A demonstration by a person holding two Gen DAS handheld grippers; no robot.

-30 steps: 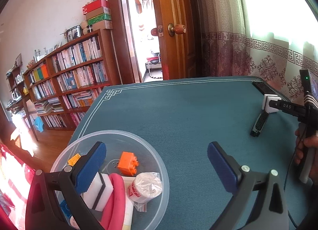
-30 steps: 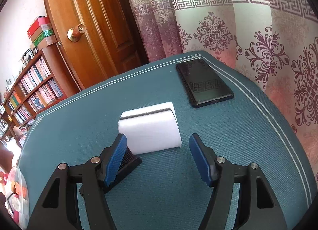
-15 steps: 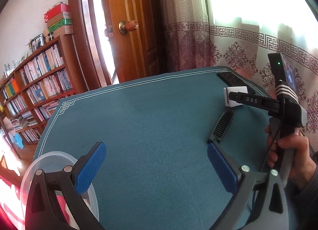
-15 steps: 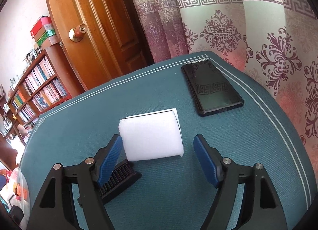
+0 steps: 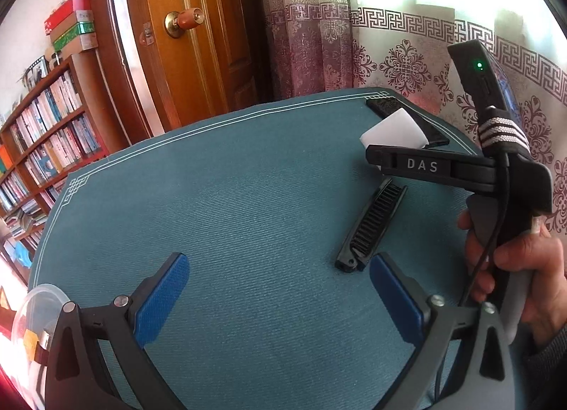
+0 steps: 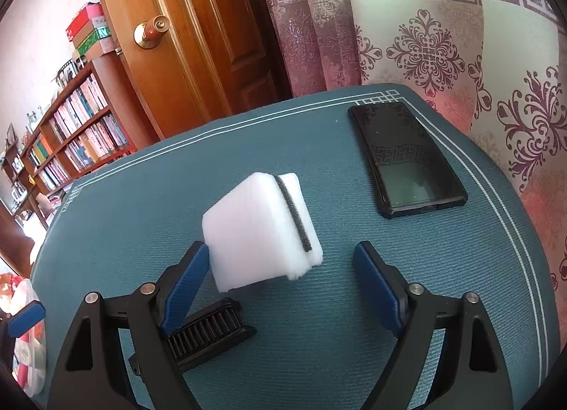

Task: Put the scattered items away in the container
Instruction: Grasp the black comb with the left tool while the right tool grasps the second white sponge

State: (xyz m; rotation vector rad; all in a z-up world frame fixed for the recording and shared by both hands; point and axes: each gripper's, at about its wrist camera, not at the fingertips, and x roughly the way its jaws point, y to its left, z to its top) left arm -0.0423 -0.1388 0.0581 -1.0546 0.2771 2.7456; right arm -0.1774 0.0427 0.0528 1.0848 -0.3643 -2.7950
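the right gripper (image 6: pixel 280 280) was spread wide, grasping nothing; a white sponge (image 6: pixel 260 232) with a dark stripe sat tilted between its 2 fingers, its near-left corner against the left blue pad (image 6: pixel 184 286), well apart from the right pad; a black comb (image 6: pixel 207 333) lay on the teal table (image 6: pixel 354 339) under that left finger; a black phone (image 6: pixel 405 158) lay beyond, near the table's far right edge; the left gripper (image 5: pixel 280 298) was also released and empty above the table, the comb just beside its right finger; the clear container (image 5: pixel 33 325) showed at the lower left edge, holding items; a hand (image 5: pixel 521 275) held the right gripper's handle.
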